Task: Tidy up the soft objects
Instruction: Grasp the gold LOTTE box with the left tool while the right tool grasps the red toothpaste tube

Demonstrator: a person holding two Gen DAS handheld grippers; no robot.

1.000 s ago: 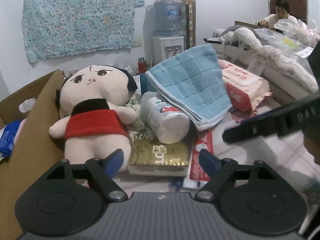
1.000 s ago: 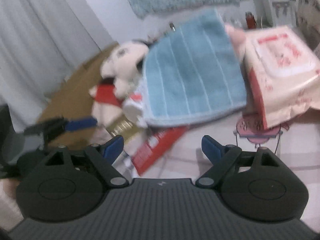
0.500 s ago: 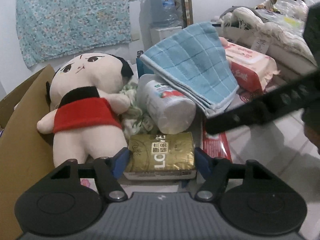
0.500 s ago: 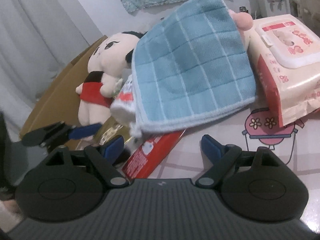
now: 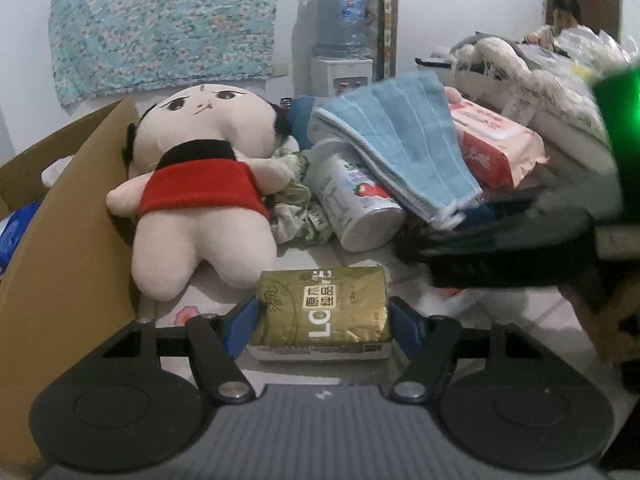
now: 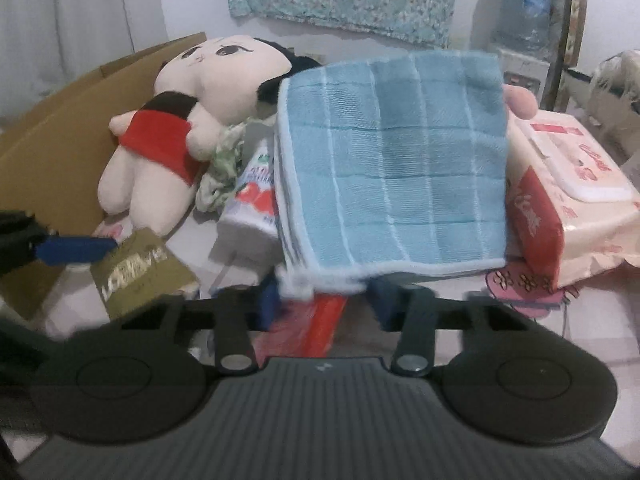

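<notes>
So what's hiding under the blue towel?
Under the blue towel a white strawberry-print can lies on its side, with a red packet lower down. A pink thing peeks out behind. Anything else under there is covered.

Place: a lived-in room of a home
Wall: flowered cloth (image 5: pixel 168 28) hangs on the white wall
Corner: water dispenser (image 5: pixel 340 40) with a big bottle
Right side: bed (image 5: pixel 532 92) piled with bedding
Back: a person (image 5: pixel 564 20) sits there
</notes>
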